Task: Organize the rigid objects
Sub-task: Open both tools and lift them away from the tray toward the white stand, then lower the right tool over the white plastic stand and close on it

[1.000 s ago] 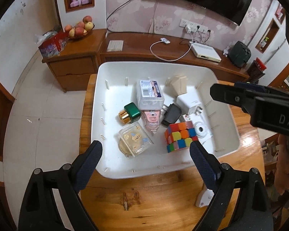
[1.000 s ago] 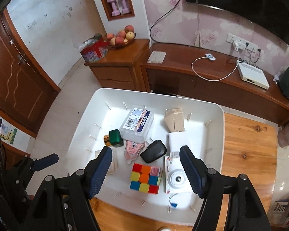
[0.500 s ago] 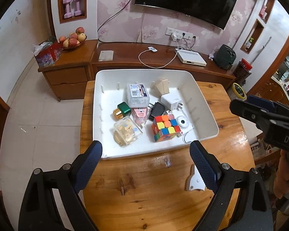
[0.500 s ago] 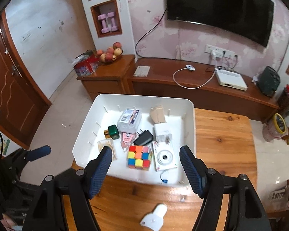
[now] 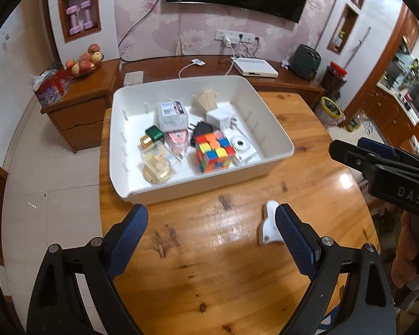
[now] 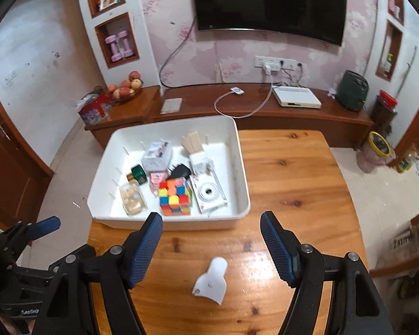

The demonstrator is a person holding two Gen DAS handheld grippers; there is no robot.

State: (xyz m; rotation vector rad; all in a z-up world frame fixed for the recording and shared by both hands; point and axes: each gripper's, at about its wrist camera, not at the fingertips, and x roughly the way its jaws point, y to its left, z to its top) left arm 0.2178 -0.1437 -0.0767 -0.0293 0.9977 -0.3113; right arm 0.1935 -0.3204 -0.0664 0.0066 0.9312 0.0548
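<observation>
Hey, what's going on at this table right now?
A person holds two grippers over a wooden table, left gripper and right gripper, both open and holding nothing. A white bin at the table's far left end holds a jumble: a colour cube, a white camera, a green bottle, a clear box. A small white plastic piece lies alone on the wood between the right gripper's fingers. Nothing is sorted yet.

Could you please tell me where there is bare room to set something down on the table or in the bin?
Bare tabletop right of the white bin; less near the white scraper. The bin's right strip is bare; its centre, round the cube, is crowded.
</observation>
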